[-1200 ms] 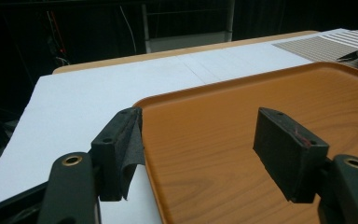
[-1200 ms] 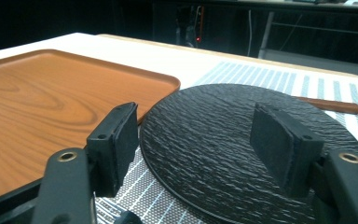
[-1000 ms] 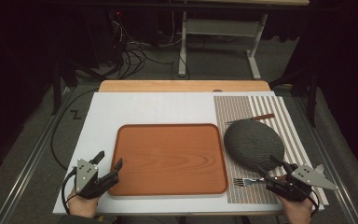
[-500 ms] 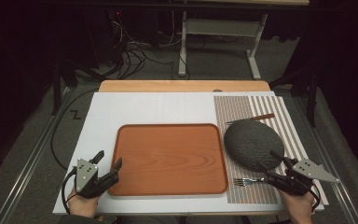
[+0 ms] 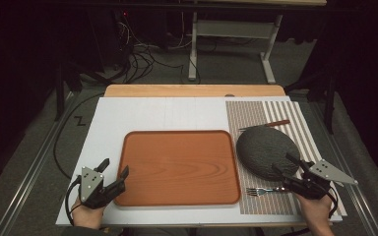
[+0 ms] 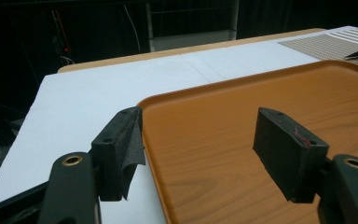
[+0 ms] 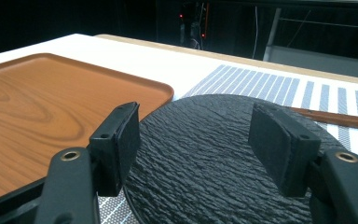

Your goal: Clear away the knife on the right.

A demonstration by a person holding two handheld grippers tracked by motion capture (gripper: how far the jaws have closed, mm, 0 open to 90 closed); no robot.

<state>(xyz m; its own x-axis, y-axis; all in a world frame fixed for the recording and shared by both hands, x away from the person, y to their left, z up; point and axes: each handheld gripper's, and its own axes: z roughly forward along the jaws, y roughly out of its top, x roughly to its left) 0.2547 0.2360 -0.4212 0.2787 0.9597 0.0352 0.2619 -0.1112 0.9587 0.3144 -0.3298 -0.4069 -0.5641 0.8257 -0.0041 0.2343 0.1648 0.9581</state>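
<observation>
A brown wooden tray (image 5: 177, 133) lies in the middle of the white table top. To its right, a dark textured round plate (image 5: 263, 147) rests on a striped placemat (image 5: 256, 113). My left gripper (image 5: 114, 167) stands open at the tray's near left corner, its jaws astride the tray's rim (image 6: 142, 103) with nothing between them. My right gripper (image 5: 281, 163) is open at the plate's near right edge. In the right gripper view the plate (image 7: 205, 135) lies low between and beyond the jaws, and the pads do not press on it.
A fork (image 5: 266, 191) lies on the placemat just before the plate, left of my right hand. A knife with a wooden handle (image 5: 270, 124) lies behind the plate. Cables and a table frame (image 5: 226, 29) stand on the floor beyond.
My right gripper has shifted slightly forward toward the plate's near edge. The left gripper has stayed put.
</observation>
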